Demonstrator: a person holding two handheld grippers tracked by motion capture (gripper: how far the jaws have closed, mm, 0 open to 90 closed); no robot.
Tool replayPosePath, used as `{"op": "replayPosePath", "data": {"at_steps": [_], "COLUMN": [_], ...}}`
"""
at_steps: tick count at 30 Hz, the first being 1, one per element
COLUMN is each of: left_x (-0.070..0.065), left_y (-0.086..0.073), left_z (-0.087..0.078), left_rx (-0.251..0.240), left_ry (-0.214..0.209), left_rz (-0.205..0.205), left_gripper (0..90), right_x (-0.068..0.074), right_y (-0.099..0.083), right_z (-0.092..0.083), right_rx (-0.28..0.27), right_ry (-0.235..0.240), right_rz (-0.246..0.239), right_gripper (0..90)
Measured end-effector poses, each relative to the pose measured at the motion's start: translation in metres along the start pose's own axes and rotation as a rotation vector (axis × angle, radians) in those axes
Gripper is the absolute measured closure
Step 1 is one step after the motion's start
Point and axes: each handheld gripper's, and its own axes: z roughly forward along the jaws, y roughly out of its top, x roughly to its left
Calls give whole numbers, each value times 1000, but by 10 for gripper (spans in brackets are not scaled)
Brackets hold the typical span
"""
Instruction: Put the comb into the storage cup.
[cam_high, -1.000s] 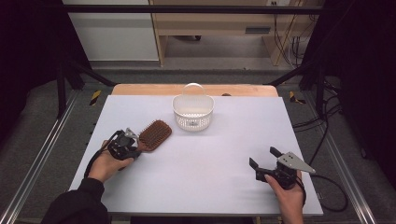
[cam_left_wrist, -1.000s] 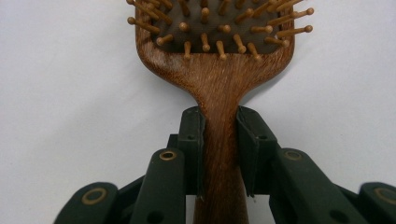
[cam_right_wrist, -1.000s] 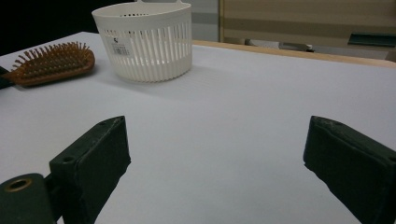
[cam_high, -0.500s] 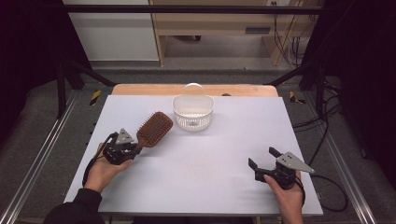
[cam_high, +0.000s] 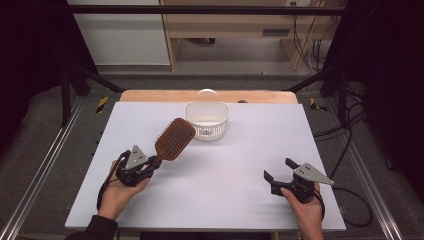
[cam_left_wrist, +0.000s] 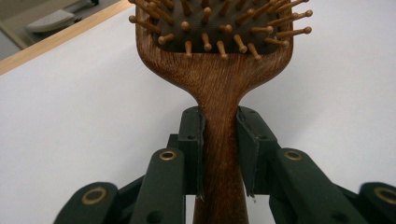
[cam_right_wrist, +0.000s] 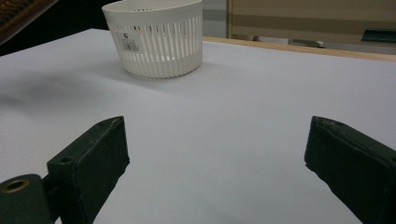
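Observation:
A brown wooden hairbrush (cam_high: 172, 139) is held up off the white table, bristles facing up, its head slanting toward the basket. My left gripper (cam_high: 150, 165) is shut on its handle at the table's left. In the left gripper view both pads clamp the narrow wooden handle (cam_left_wrist: 219, 140) just below the head. A white slatted basket (cam_high: 206, 120) stands at the back middle of the table, also seen as the basket (cam_right_wrist: 156, 37) in the right gripper view. My right gripper (cam_high: 279, 170) rests at the front right, jaws wide apart with nothing between them.
The white table top (cam_high: 235, 165) has a wooden strip (cam_high: 150, 95) along its far edge. Black frame posts and metal rails flank the table. Cables lie on the floor at the right (cam_high: 350, 150).
My left hand has lifted the hairbrush off the table and carried it up and right toward the basket. The right hand has stayed where it was.

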Motion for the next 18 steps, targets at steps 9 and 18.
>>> {"op": "replayPosePath", "data": {"at_steps": [9, 18], "left_x": [-23, -34], "left_y": [-2, 1], "left_z": [12, 23], "left_rx": [-43, -100], "left_ry": [-18, -28], "left_rz": [24, 20], "left_gripper": [721, 722], "right_x": [6, 14], "right_y": [1, 5], "right_z": [3, 5], "right_rx": [-10, -31], "right_ry": [18, 50], "right_rz": [1, 15], "right_gripper": [64, 60]}}
